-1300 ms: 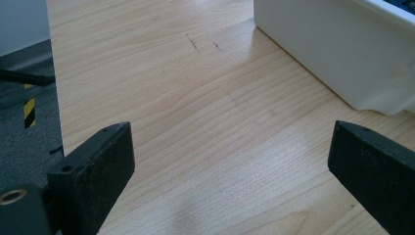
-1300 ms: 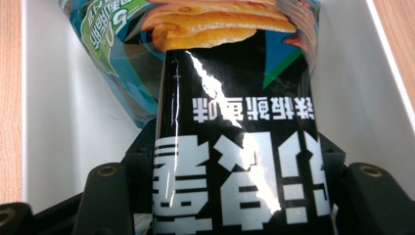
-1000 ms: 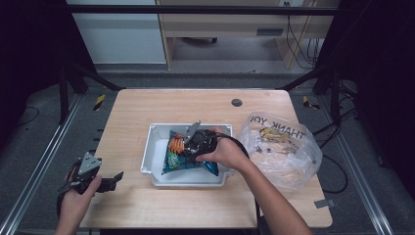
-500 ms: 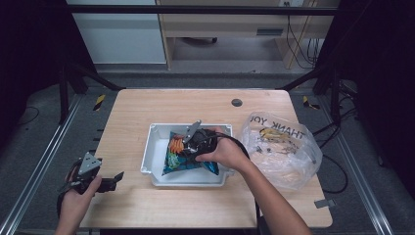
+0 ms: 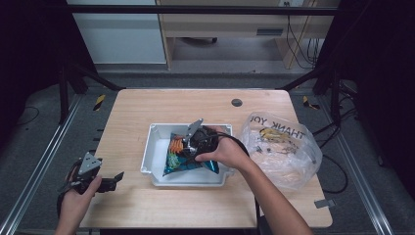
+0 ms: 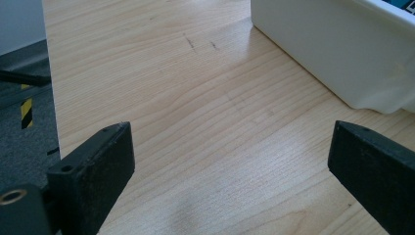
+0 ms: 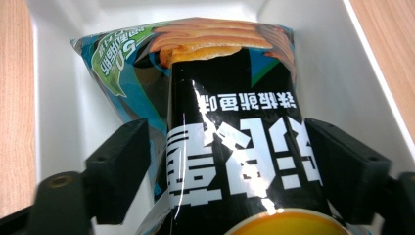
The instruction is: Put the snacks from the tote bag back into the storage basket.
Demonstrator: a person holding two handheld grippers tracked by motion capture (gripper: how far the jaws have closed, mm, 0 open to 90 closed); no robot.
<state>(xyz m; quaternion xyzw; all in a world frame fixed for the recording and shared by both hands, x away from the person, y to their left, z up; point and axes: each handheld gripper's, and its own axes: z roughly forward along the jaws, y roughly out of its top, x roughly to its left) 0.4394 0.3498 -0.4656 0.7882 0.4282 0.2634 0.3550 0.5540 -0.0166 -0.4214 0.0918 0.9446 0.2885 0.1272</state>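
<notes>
A snack bag [image 7: 230, 122], black and blue with pictured chips, lies inside a white bin [image 5: 156, 142] in the middle of the table. My right gripper [image 7: 227, 142] hangs low over the bag with one jaw on each side of it, a small gap showing at the left jaw. In the high view the right gripper [image 5: 188, 142] sits in the bin over the bag [image 5: 188, 164]. My left gripper [image 5: 115, 178] rests at the table's front left corner, jaws wide apart over bare wood [image 6: 230, 147], with the bin's wall [image 6: 333, 49] ahead to its right.
A clear plastic shopping bag [image 5: 284, 147] with printed letters and some contents lies right of the bin. A small round grommet [image 5: 237, 102] is set in the table's far side. Bare wood [image 5: 132, 107] stretches left of and behind the bin.
</notes>
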